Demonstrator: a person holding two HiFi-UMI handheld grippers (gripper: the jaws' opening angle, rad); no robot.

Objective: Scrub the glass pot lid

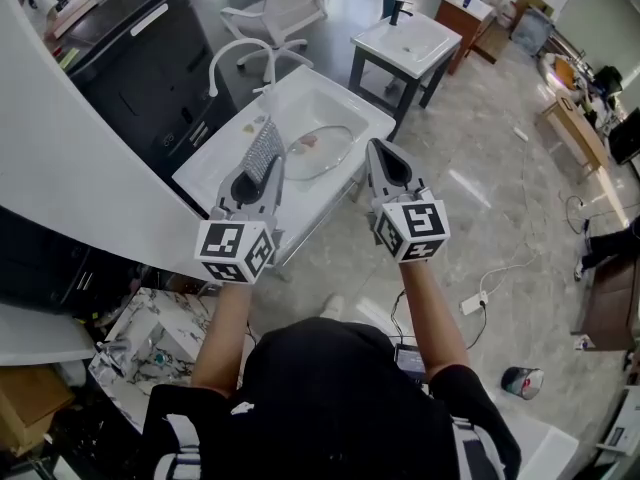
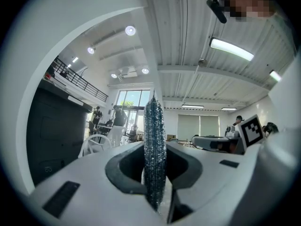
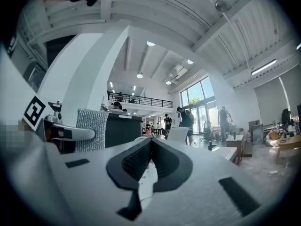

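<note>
Sink (image 1: 335, 103) holds glass lid (image 1: 322, 151) beyond left gripper (image 1: 259, 178).

The scouring pad (image 1: 264, 154) is a rough, glittering silvery mesh. The glass pot lid (image 1: 330, 158) looks clear and smooth inside the glossy white sink (image 1: 375, 118). The floor (image 1: 480, 168) has a polished, marbled sheen.

Place: you're in an open loft-style lab hall | shown by: white sink unit (image 1: 225, 158), second sink unit (image 1: 405, 40), swivel chair (image 1: 290, 8), polished floor (image 1: 480, 148), mezzanine railing (image 3: 136, 99), tall windows (image 3: 197, 105), strip ceiling lights (image 2: 233, 49)
</note>
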